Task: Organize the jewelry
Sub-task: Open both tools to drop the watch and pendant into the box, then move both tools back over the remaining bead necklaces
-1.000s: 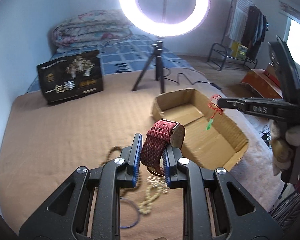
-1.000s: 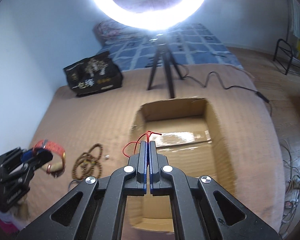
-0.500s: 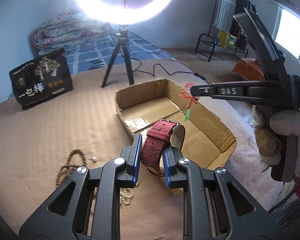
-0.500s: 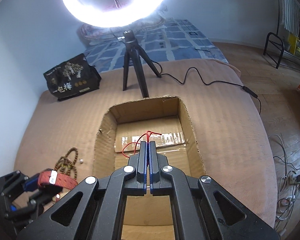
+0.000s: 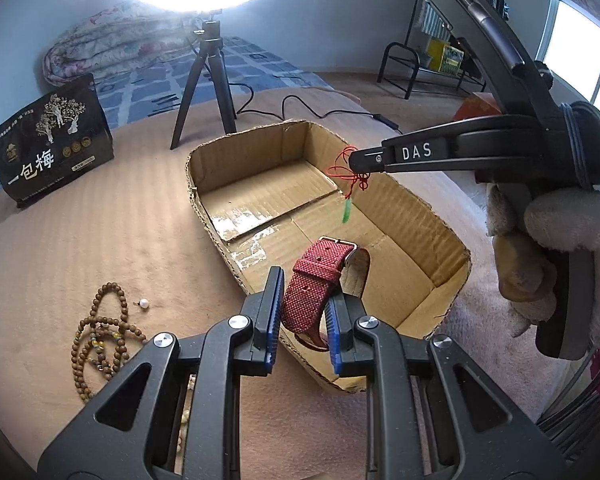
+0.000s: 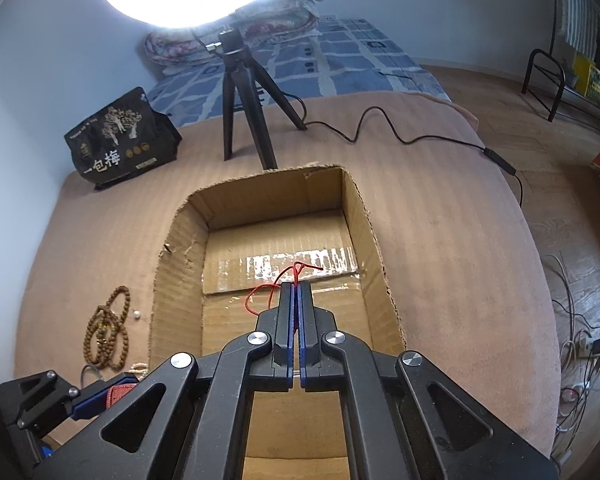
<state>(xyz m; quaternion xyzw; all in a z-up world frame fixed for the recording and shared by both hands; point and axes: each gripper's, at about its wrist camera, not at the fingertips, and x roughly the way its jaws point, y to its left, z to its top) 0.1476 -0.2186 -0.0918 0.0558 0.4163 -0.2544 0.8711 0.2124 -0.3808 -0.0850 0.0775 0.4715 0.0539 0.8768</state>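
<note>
Since a moment ago both tools have drifted forward over the cardboard box, so its floor now fills the space under my fingers. My left gripper is clamped on the red watch strap, which stands looped above the box's near corner. My right gripper is pinched tight on the red cord; its green pendant dangles below the tips, clear of the box floor (seen from my left wrist). Off to the left of my left tool, on the brown blanket, lie the wooden beads and a loose pearl.
</note>
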